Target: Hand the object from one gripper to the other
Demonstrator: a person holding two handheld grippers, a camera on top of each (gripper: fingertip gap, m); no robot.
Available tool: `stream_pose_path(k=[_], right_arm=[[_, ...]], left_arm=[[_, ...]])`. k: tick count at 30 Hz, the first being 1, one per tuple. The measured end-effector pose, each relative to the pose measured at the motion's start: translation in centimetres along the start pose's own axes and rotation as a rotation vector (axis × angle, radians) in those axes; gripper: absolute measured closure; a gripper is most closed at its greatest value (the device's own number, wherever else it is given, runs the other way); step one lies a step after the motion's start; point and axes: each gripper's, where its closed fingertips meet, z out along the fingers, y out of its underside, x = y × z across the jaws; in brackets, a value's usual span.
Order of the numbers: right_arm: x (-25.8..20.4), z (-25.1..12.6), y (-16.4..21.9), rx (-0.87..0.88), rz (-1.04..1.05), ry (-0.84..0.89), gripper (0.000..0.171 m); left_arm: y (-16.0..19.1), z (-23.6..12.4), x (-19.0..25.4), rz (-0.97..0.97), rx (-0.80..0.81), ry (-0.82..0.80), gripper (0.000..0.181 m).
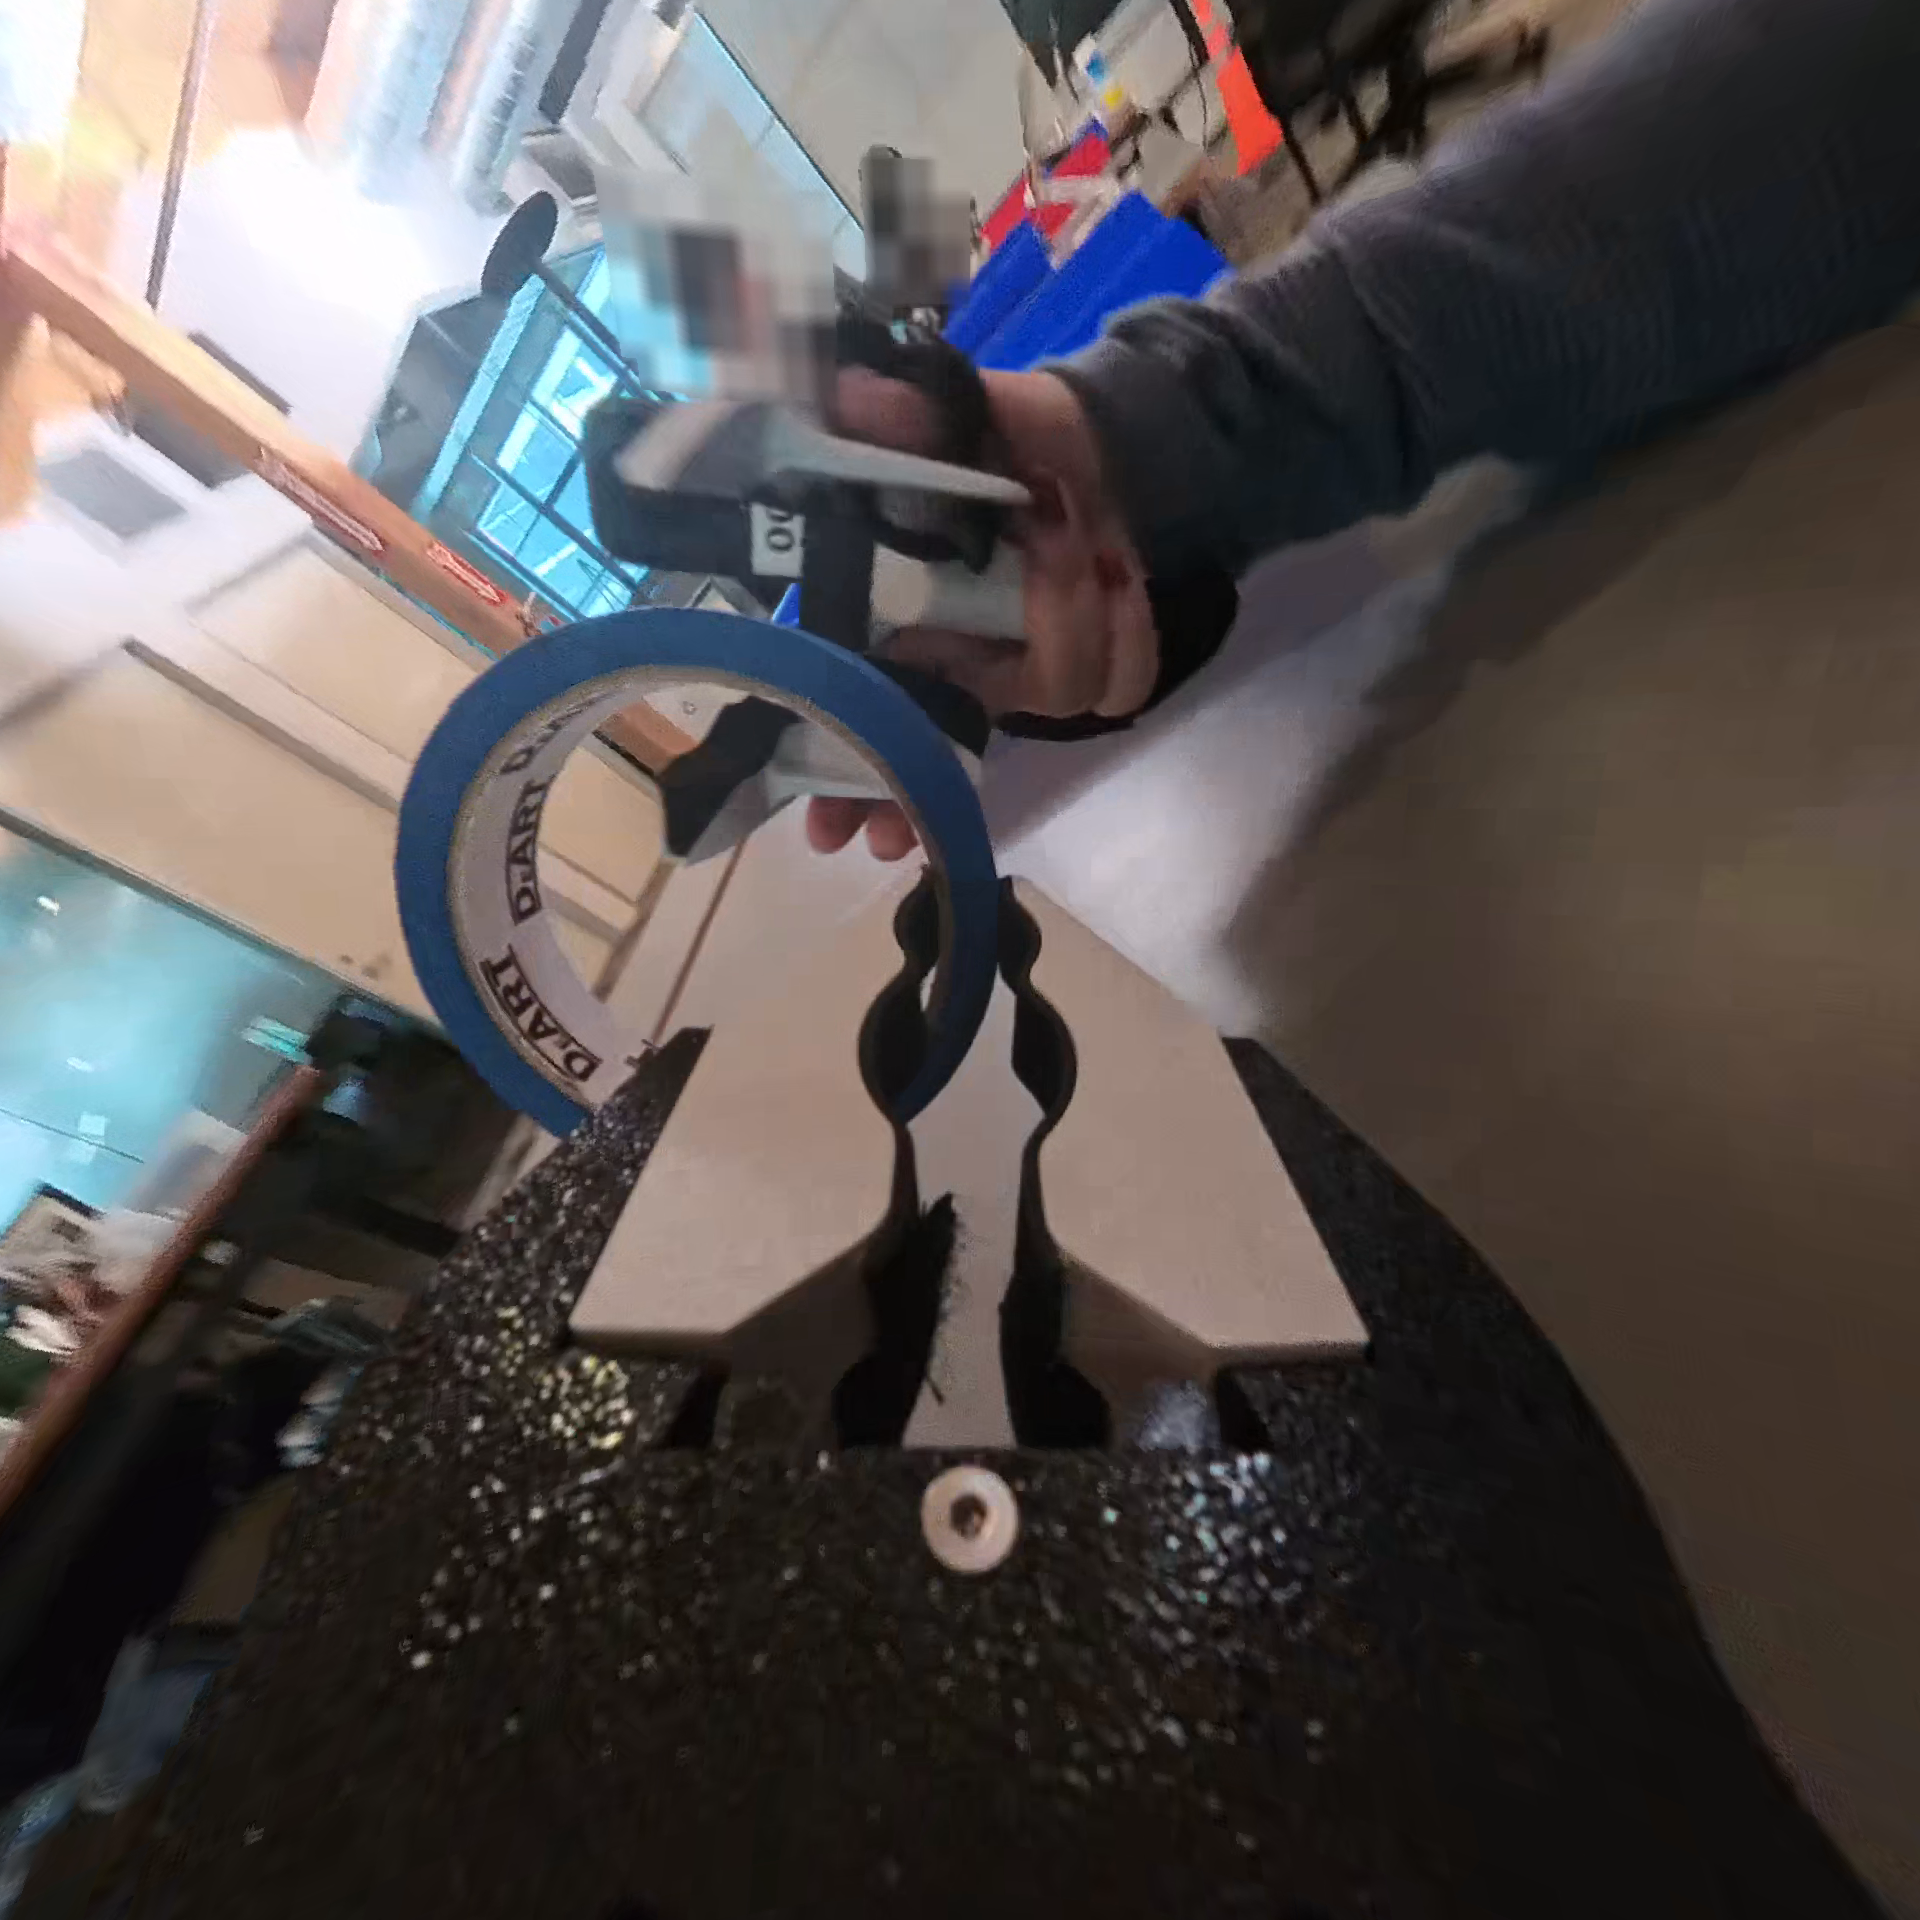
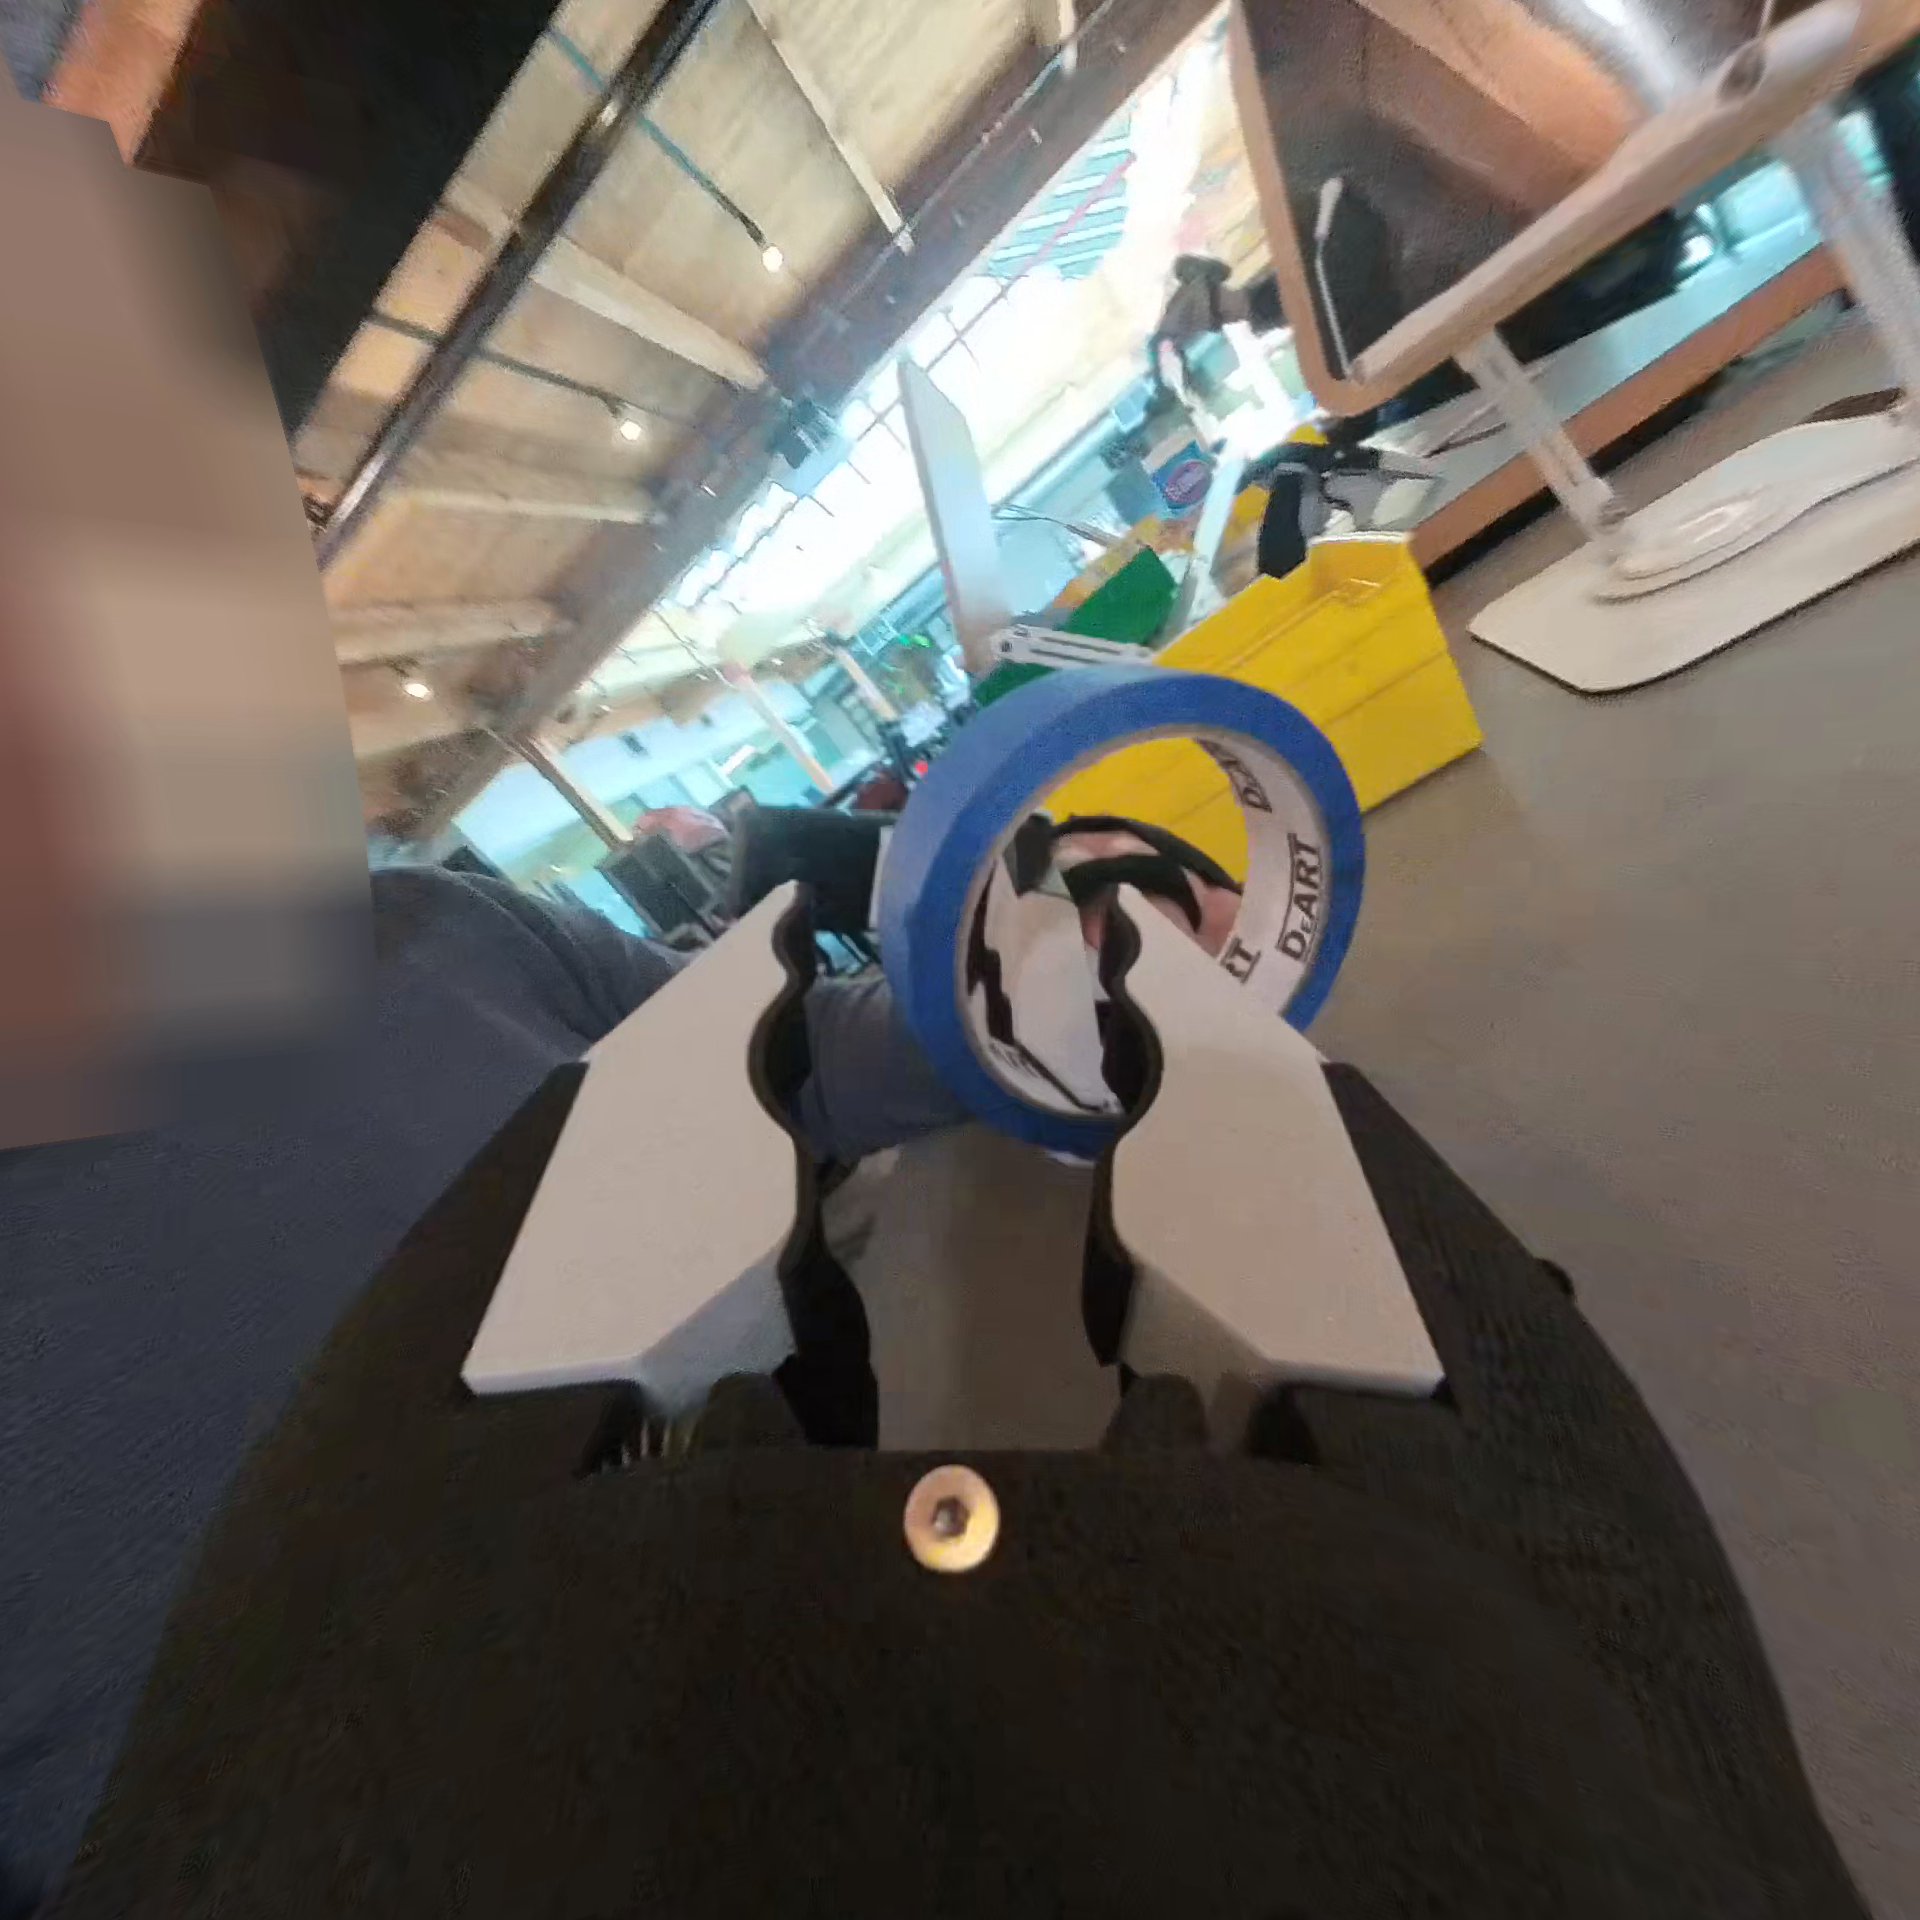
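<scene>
One left hand-held gripper [image 1: 961,987] clamps the blue tape roll [image 1: 686,862]; right hand-held gripper [image 2: 951,935] spread wide.

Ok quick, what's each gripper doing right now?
Left gripper: shut on the blue tape roll, pinching its wall.
Right gripper: open, one finger through the roll's hole, the other outside; not gripping.
</scene>
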Motion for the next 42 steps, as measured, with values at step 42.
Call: stream_pose_path(k=[42], right_arm=[[-2.9, -25.9, -4.7, -0.577, -0.755, 1.702, 0.161]], left_arm=[[4.7, -4.6, -9.5, -0.420, 0.067, -0.542, 0.169]])
